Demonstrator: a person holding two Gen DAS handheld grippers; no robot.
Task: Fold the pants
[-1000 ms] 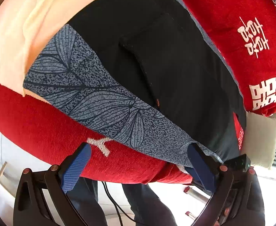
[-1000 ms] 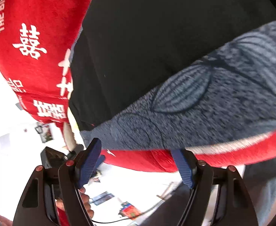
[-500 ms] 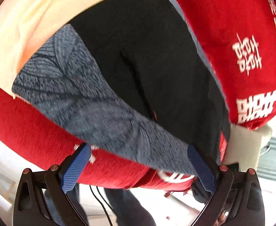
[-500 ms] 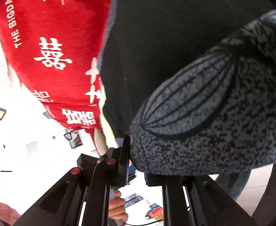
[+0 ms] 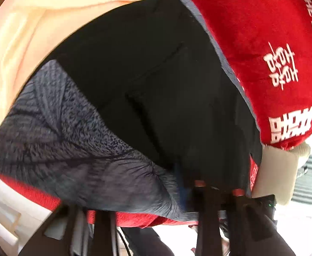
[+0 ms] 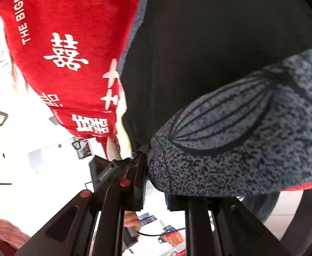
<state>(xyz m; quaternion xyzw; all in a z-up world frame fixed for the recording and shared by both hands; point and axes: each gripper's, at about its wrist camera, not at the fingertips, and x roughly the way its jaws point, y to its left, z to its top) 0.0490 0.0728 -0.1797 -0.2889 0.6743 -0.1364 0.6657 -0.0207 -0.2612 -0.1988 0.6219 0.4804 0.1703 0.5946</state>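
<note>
The pants [image 5: 156,89] are black with a grey leaf-print band [image 5: 55,140] along the near edge, lying on a red blanket. My left gripper [image 5: 168,194] is shut on the grey band's edge, which bunches up between its fingers. In the right wrist view the pants [image 6: 209,42] fill the upper right, and the grey band [image 6: 251,145] is lifted into a fold. My right gripper [image 6: 156,183] is shut on that band's corner.
A red blanket with white characters [image 5: 279,64] [image 6: 70,53] lies under and beside the pants. A cream cover [image 5: 21,38] lies at the far left. A cream cushion [image 5: 277,170] hangs off the edge. White floor with small items [image 6: 173,239] lies below.
Both grippers went from open to shut on the grey band's edge, the right first, then the left. The band is now bunched and lifted.
</note>
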